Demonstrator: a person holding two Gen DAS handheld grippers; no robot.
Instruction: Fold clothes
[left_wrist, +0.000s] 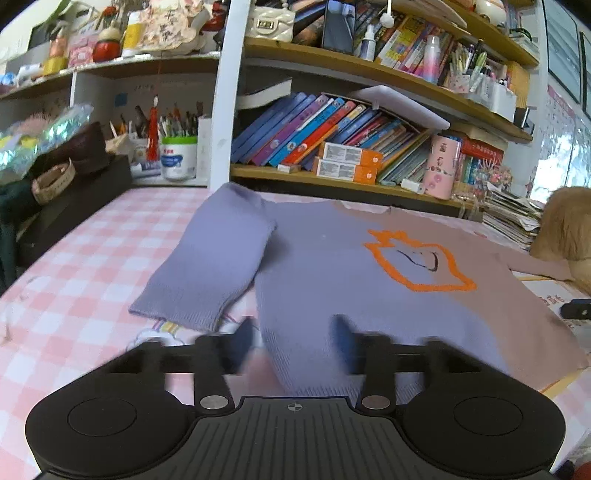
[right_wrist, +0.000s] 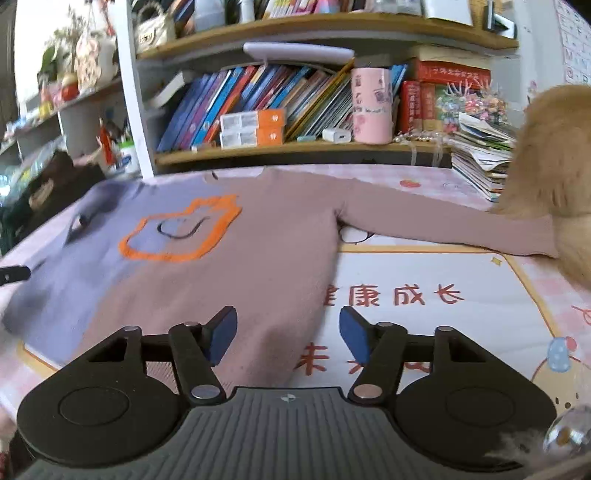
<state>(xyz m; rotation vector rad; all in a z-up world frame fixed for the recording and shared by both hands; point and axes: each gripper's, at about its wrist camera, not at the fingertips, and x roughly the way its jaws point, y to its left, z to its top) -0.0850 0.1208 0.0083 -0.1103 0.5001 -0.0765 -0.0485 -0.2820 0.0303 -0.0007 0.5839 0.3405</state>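
The sweater (left_wrist: 332, 266) lies flat on the table (left_wrist: 85, 258), front up, half lilac and half dusty pink, with an orange outline (left_wrist: 417, 258) on the chest. Its hem is the landmark here. The left gripper (left_wrist: 291, 343) sits at the hem's lilac corner, blurred; its blue pads stand partway apart with the hem's edge between them, but whether they press the knit cannot be told. The right gripper (right_wrist: 288, 332) sits at the hem's pink corner, jaws half spread, the corner cloth between the pads without either touching it.

Only the left wrist view shows the lilac sleeve (left_wrist: 207, 258), folded down beside the body, its cuff lying just short of the hem line on the pink checked cloth. Only the right wrist view shows the pink sleeve (right_wrist: 443, 229) stretched straight out, away from the hem, its cuff reaching a furry tan toy (right_wrist: 546, 177), and a white mat (right_wrist: 436, 295) with red characters just beside the hem.

Beyond the collar, far from the hem, a bookshelf (left_wrist: 332, 177) bounds the table. The checked cloth beside the lilac sleeve and the mat beside the pink side lie bare.
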